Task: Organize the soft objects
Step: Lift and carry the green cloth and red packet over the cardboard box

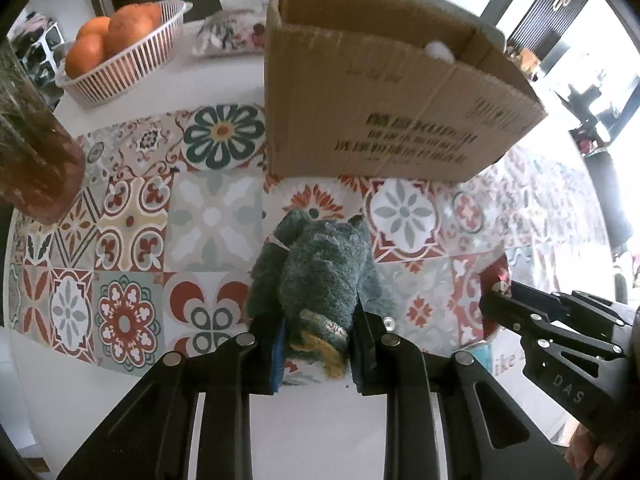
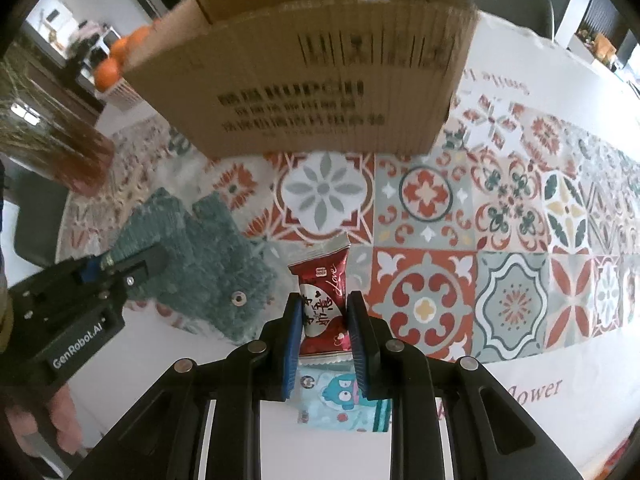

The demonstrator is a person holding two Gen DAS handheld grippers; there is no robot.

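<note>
A teal plush toy [image 1: 324, 276] lies on the patterned tablecloth before an open cardboard box [image 1: 380, 100]. My left gripper [image 1: 318, 344] is shut on the plush's near end; it also shows in the right wrist view [image 2: 116, 272], holding the plush [image 2: 208, 256]. My right gripper [image 2: 324, 320] is shut on a red snack packet [image 2: 324, 292], above a light blue packet [image 2: 340, 400]. The box [image 2: 304, 80] stands just beyond. A white soft thing [image 1: 438, 50] peeks over the box rim.
A white basket of oranges [image 1: 120, 52] sits at the back left. A brown vase [image 1: 36, 152] stands at the left. A floral tissue pack [image 1: 232, 32] lies behind the box. The right gripper's body [image 1: 560, 336] is at the right.
</note>
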